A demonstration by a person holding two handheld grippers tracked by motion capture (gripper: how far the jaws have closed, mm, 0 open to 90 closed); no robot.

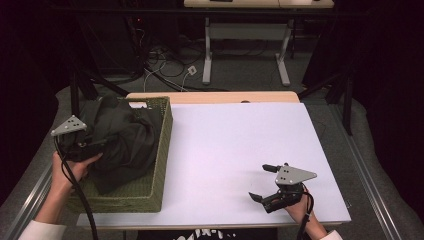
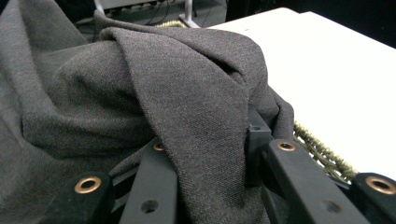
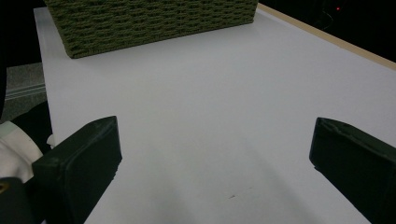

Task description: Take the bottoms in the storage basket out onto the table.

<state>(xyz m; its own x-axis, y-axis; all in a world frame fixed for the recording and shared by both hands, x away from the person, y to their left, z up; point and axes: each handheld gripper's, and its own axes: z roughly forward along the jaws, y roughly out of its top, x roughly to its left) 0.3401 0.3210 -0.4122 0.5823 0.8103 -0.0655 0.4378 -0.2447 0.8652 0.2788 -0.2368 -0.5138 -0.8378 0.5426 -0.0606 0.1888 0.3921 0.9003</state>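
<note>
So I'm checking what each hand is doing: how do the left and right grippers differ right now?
The left gripper sits in the green woven basket, closed on the dark grey cloth; the right gripper is over bare white table, open and empty. Both are hand-held, with grey three-cornered plates.

No readable text, labels, brands or numbers are found. White marks are seen on dark fabric (image 1: pixel 202 233) below the table's (image 1: pixel 240 150) near edge, but too cropped to be read.

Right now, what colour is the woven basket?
Olive green; the woven basket shows best in the right gripper view.
</note>
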